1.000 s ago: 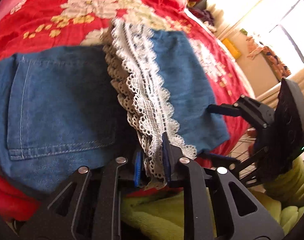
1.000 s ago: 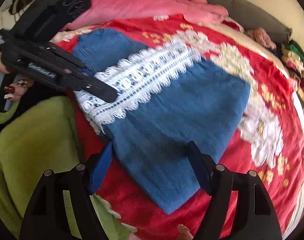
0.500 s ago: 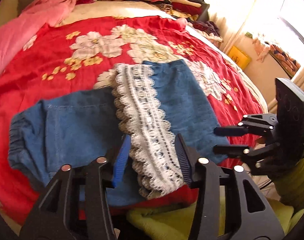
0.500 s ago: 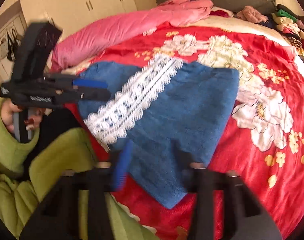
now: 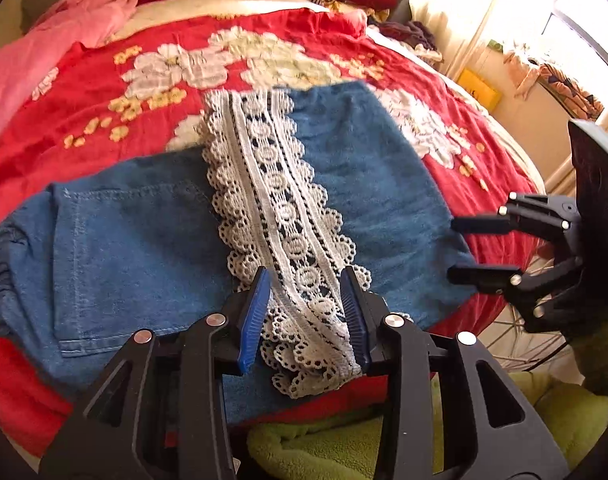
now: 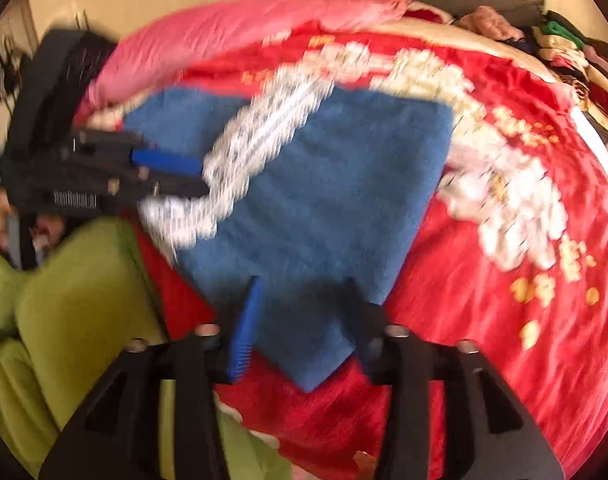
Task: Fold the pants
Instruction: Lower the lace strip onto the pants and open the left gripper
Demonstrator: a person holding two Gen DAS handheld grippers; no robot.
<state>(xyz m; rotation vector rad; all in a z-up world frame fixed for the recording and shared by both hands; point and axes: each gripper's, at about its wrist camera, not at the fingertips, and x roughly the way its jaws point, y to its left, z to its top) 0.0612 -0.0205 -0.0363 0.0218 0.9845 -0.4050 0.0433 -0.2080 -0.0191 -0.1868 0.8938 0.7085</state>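
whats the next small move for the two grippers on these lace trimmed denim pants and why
Probably draw both grippers back off the cloth. The denim pants already lie folded with the lace trim on top, the left gripper stands open around the lace, and the right gripper is opening over the folded corner.

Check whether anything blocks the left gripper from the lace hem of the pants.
Nothing visible does: the lace hem of the pants lies directly between the left gripper's parted pads, with no other item in front.

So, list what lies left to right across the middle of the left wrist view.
Denim back pocket → white lace trim → plain folded denim panel → red floral bedspread → right gripper, its jaws opening with nothing between them.
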